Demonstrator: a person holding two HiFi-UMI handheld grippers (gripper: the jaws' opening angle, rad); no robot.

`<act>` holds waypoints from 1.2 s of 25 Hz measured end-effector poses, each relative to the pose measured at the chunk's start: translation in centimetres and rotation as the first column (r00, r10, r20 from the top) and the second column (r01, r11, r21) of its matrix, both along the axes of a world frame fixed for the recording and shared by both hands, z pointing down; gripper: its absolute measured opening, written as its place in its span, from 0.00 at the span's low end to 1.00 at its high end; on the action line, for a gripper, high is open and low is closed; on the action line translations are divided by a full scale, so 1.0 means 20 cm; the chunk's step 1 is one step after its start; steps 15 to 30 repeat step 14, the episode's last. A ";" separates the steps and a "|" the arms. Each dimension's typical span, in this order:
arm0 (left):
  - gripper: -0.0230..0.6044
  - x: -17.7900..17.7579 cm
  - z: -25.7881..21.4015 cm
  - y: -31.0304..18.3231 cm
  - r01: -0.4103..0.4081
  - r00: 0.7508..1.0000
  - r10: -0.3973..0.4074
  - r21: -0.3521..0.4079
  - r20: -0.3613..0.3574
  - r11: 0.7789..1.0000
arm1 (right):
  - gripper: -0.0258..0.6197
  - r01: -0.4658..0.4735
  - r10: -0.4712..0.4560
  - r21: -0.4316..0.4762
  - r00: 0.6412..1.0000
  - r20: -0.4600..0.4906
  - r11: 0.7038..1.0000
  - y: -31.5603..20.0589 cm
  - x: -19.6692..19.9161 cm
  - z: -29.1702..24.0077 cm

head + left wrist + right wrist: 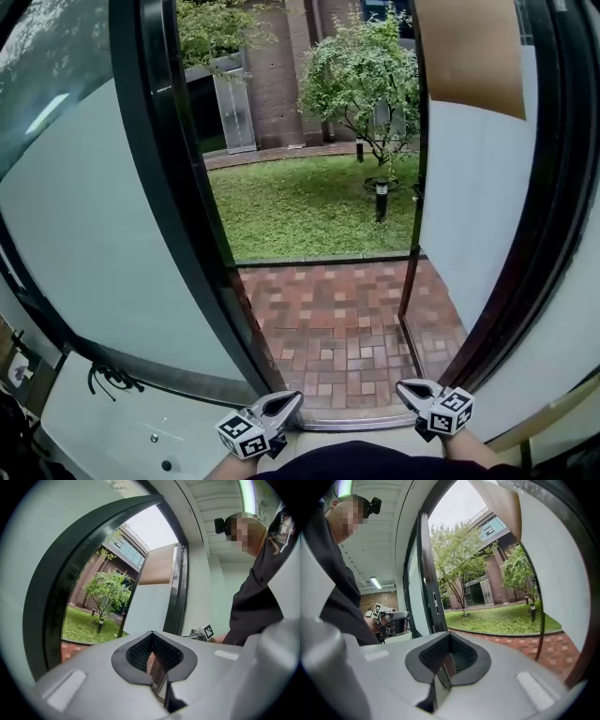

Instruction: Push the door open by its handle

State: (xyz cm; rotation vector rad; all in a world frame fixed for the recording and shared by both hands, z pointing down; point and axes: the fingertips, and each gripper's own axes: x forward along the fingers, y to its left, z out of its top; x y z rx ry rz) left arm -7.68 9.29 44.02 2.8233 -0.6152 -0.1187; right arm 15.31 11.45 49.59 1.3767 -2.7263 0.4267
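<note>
**Door stands wide, both grippers clear of it**

Shows, at far left, a frosted glass panel (84,234) in a heavy dark frame (178,234), with a black cord (112,378) lying on a white surface below it. Finds the left gripper (292,398) low at the foot of that frame, jaws pressed together with nothing between them. Looks out through the gap onto brick paving (337,328), a lawn (300,206), a short lamp post (381,199) and a tree (361,75). Puts the right gripper (403,386) at the gap's right side, likewise clenched and empty, near the door's lower edge but apart from it. Has the door (473,206) angled outward over the paving at right, frosted, with a brown sheet (473,52) across its top; handle not made out in any view.
</note>
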 end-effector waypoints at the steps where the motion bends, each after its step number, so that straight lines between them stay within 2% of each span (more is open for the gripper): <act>1: 0.04 0.00 -0.01 -0.01 0.001 1.000 -0.001 0.001 -0.001 1.000 | 0.04 -0.002 0.002 -0.001 1.000 -0.006 1.000 -0.01 0.00 -0.01; 14: 0.04 0.10 0.04 -0.08 -0.011 0.999 0.011 0.004 -0.030 1.000 | 0.04 0.030 -0.029 0.002 0.998 -0.064 1.000 -0.08 0.09 -0.02; 30: 0.04 0.10 0.04 -0.08 -0.011 0.999 0.011 0.004 -0.030 1.000 | 0.04 0.030 -0.029 0.002 0.998 -0.064 1.000 -0.08 0.09 -0.02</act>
